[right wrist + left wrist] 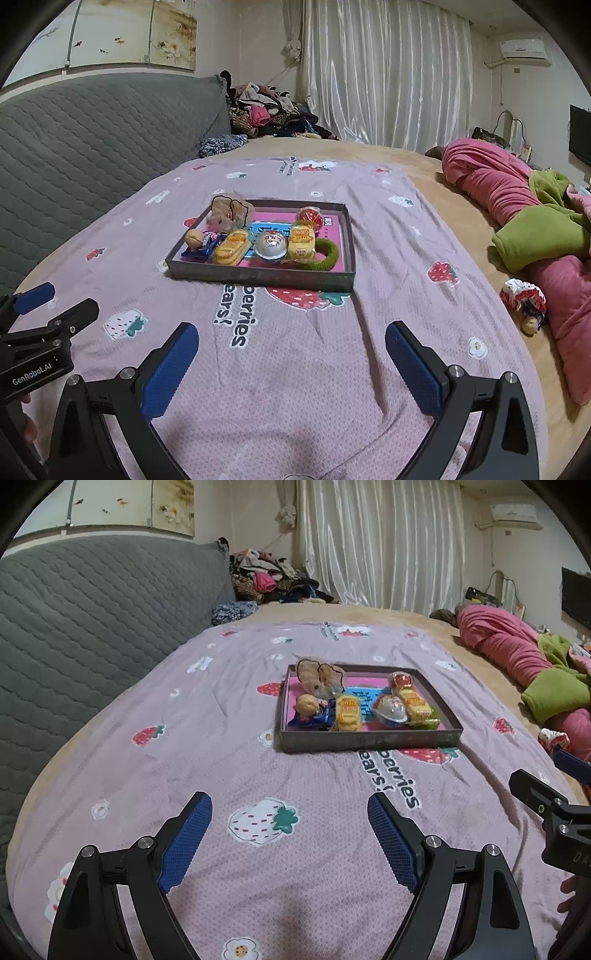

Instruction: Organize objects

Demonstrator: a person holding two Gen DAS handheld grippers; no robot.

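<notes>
Bedspread [295, 369] in both; only right view shows green ring [327, 254].

A shallow dark tray [369, 738] on the strawberry blanket holds wrapped yellow cakes [347, 713], a walnut [307, 704] and other snacks.

Both wrist views are evenly and moderately lit, with a soft, slightly cool indoor cast and no harsh beam. The white curtain [380, 542] at the far side carries bright vertical sheen along its folds. On the pink bedspread [258, 775] a faint, diffuse shadow lies near the bottom edge in each view. Fisheye distortion is strong: the bed bulges like a dome, the far wall curves, and dark vignette arcs cut the corners. The centre is fairly sharp; detail softens toward the rims, with fine grain throughout.
</notes>
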